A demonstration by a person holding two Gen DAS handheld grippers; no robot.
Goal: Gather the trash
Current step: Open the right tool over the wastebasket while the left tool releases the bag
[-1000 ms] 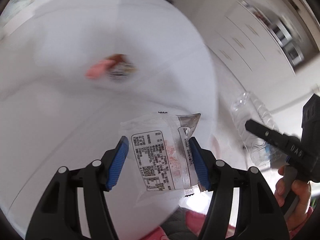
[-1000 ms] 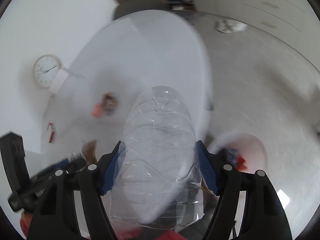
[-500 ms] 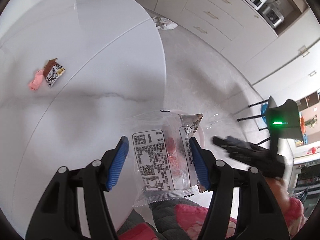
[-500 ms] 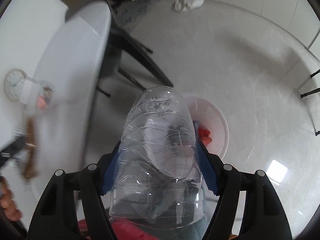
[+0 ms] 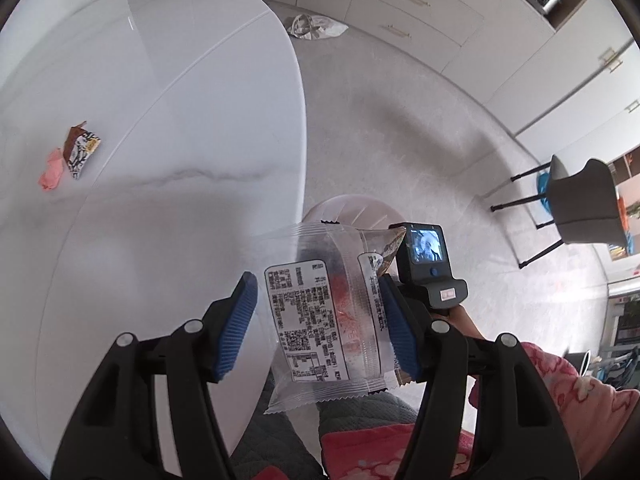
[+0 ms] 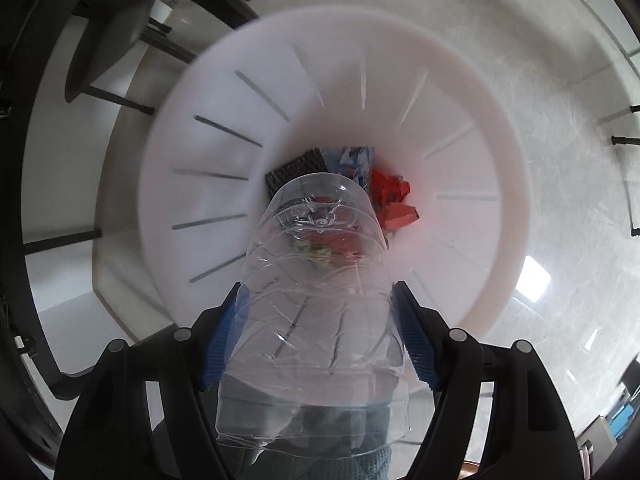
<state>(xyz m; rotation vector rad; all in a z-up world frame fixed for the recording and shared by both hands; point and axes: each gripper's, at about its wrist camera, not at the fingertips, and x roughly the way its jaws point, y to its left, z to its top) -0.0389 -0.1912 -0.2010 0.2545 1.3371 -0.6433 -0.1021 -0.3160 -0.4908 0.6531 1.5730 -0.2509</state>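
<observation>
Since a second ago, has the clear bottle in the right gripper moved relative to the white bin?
Yes. The clear bottle has come down over the white bin, which now fills the right wrist view. The right gripper has just been opening around it.

A home dining room: marble table (image 5: pixel 180 80), drawer cabinets (image 5: pixel 420 8), chair (image 5: pixel 580 200).

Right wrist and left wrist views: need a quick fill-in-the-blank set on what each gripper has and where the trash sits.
1. The right gripper has a clear plastic ____ between its fingers, directly above the white bin.
2. The left gripper carries a transparent ____ printed with a label.
3. A pink scrap and a small brown-and-white wrapper lie on the white ____.

Missing words: bottle; wrapper; table
</observation>
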